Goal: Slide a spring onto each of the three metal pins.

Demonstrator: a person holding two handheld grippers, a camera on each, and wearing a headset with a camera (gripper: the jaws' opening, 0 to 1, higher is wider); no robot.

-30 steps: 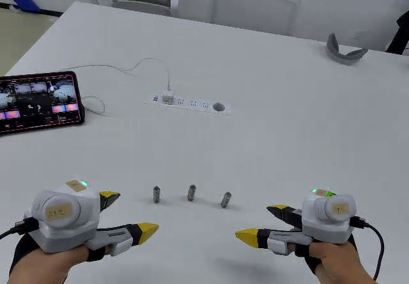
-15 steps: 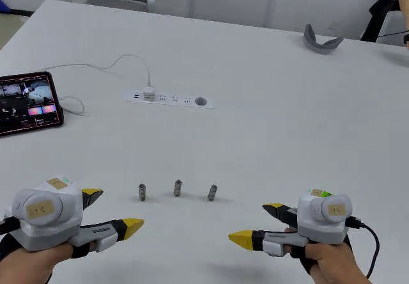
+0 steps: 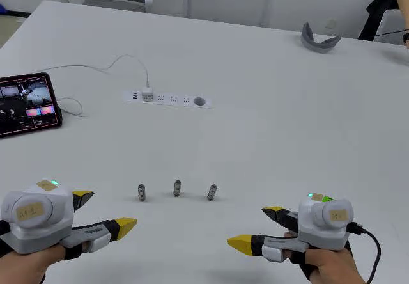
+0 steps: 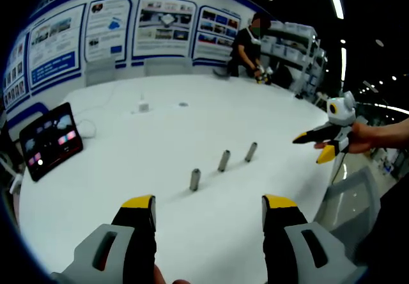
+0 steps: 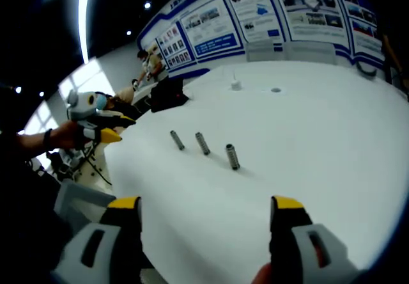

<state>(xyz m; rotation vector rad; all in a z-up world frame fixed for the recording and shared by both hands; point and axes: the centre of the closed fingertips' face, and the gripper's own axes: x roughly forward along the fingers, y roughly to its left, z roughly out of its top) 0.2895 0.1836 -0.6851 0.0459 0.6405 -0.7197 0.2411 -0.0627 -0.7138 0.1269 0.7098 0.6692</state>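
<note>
Three short metal pins stand upright in a row on the white table, each with a spring coiled around it: the left pin [image 3: 141, 192] [image 4: 195, 179] [image 5: 176, 139], the middle pin [image 3: 177, 187] [image 4: 223, 160] [image 5: 202, 142] and the right pin [image 3: 211, 192] [image 4: 250, 151] [image 5: 232, 156]. My left gripper [image 3: 105, 212] [image 4: 209, 204] hovers at the near left of the row, open and holding nothing. My right gripper [image 3: 257, 228] [image 5: 206, 205] hovers at the near right, open and holding nothing. Both sit well short of the pins.
A white power strip [image 3: 167, 98] with a plugged charger and cable lies beyond the pins. A tablet [image 3: 25, 103] rests at the left edge, a grey headset band [image 3: 319, 39] at the far right. Chairs [image 3: 227, 1] line the far side, where a person [image 4: 246, 43] stands.
The head camera has tilted, shifting the whole scene. Both grippers have dropped slightly toward the near edge, still open. The pins have not moved.
</note>
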